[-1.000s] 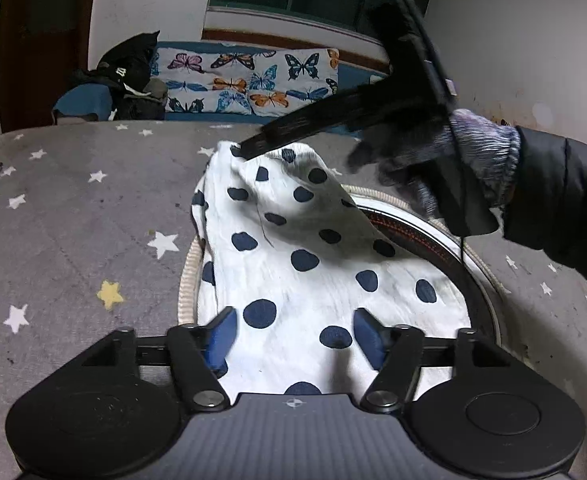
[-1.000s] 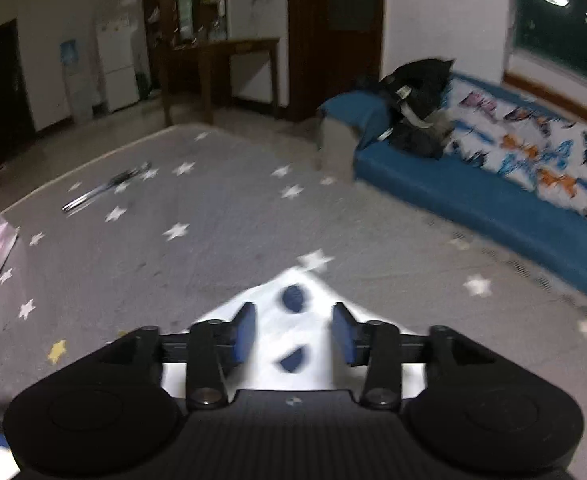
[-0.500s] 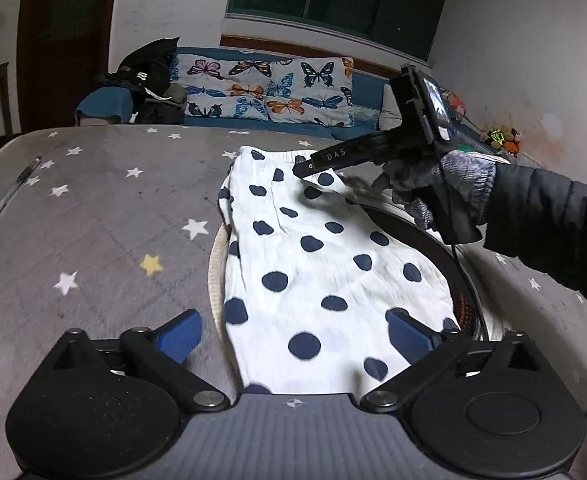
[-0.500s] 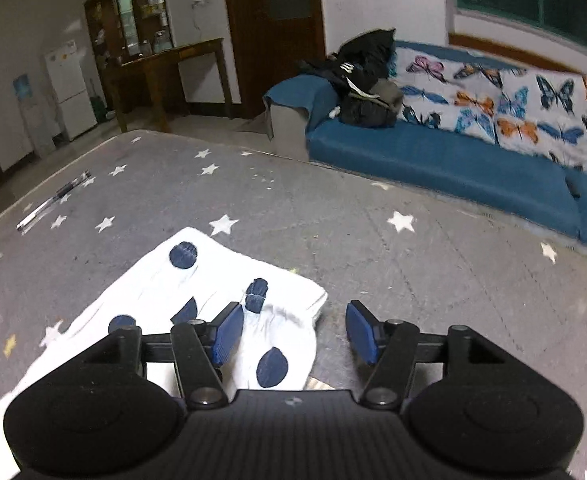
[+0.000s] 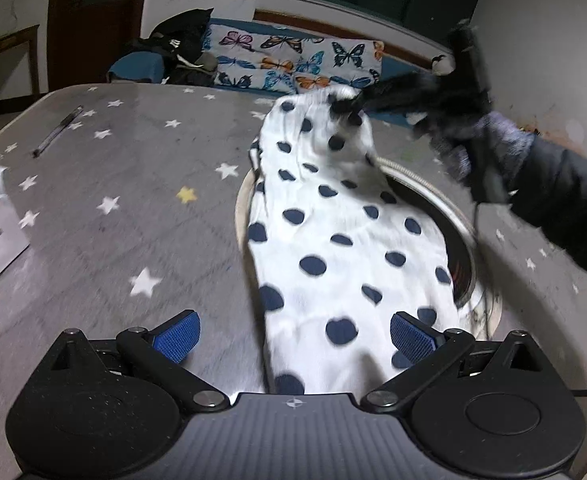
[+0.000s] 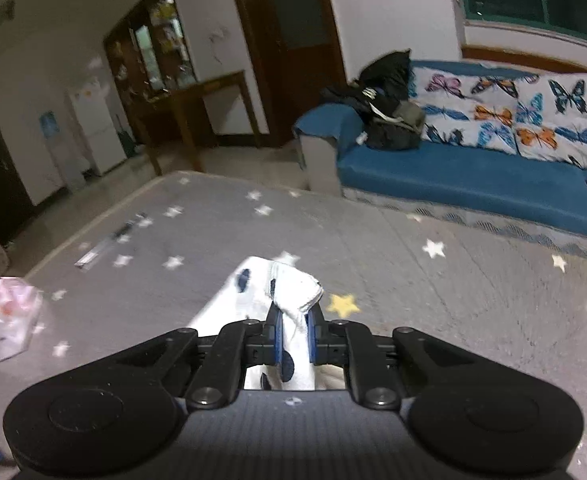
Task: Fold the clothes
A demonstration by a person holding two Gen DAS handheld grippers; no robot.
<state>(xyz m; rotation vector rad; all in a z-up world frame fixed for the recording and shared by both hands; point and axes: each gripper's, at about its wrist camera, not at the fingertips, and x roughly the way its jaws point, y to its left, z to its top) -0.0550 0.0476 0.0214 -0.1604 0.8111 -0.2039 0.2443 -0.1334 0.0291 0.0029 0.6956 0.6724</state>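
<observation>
Since half a second ago, my right gripper (image 6: pixel 292 338) has gone from parted jaws beside the cloth corner to jaws narrowed tight on it, and that far end of the white cotton garment with navy polka dots (image 5: pixel 333 240) is raised off the grey star-printed surface (image 5: pixel 133 168). My left gripper (image 5: pixel 293 338) has its jaws spread wide, with the near end of the garment lying between the blue pads (image 5: pixel 177 336), not clamped.

Location: the garment runs lengthwise from my left gripper to my right gripper, draped across a round cream-rimmed tray with a dark centre (image 5: pixel 459 236); the left edge lies on the surface.

Hazards, as judged from this state:
1. Grip on the right is a small bunched fold. A fast pull could strip it out of the jaws.
2. With the near end free, lifting will drag the whole garment instead of folding it.
3. Cloth trailing over the tray rim could snag or shift the tray.
4. Motion blur suggests speed; a misaligned fold is likely
</observation>
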